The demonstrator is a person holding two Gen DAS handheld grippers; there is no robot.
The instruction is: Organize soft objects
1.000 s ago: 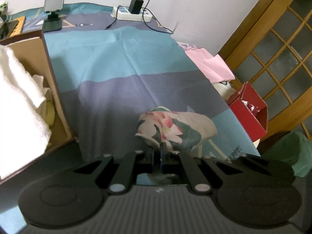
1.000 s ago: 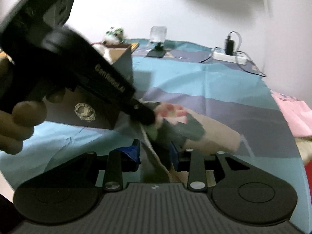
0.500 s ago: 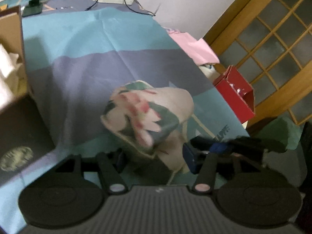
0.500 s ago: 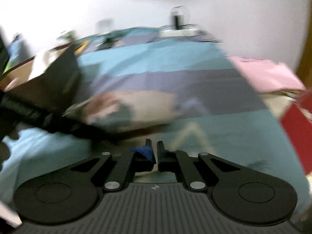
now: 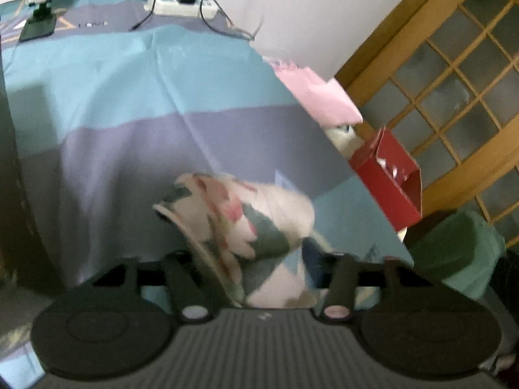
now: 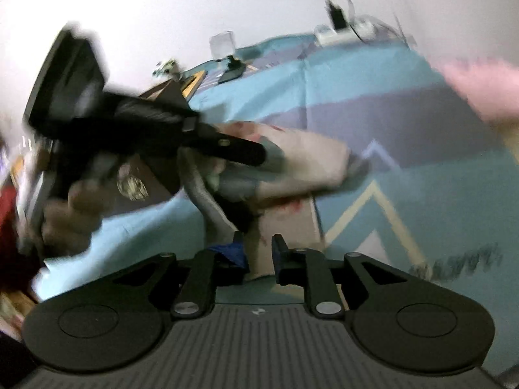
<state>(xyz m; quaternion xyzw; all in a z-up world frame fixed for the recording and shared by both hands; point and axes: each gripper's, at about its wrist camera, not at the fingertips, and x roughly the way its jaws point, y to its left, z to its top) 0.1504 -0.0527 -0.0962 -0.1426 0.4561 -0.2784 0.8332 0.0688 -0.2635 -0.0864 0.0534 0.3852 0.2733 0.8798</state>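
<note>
A floral cloth (image 5: 246, 223), cream with pink and dark green print, lies bunched on the blue and purple bed sheet (image 5: 136, 103). My left gripper (image 5: 256, 259) is wide open with the cloth bulging between its fingers. In the right wrist view the left gripper's fingers (image 6: 233, 149) reach over the cloth (image 6: 301, 159). My right gripper (image 6: 259, 249) is slightly open, with a hanging edge of the cloth between its jaws. Both views are motion-blurred.
A dark cardboard box (image 6: 146, 178) stands left of the cloth. A power strip (image 5: 181, 6) and a phone stand (image 5: 40, 9) sit at the far edge. A pink cloth (image 5: 318, 97), a red box (image 5: 389, 181) and a wooden door (image 5: 454, 74) are on the right.
My left gripper has opened from shut and the cloth now bulges between its fingers. My right gripper swung away, shut, then came back and opened slightly at the cloth's edge.
</note>
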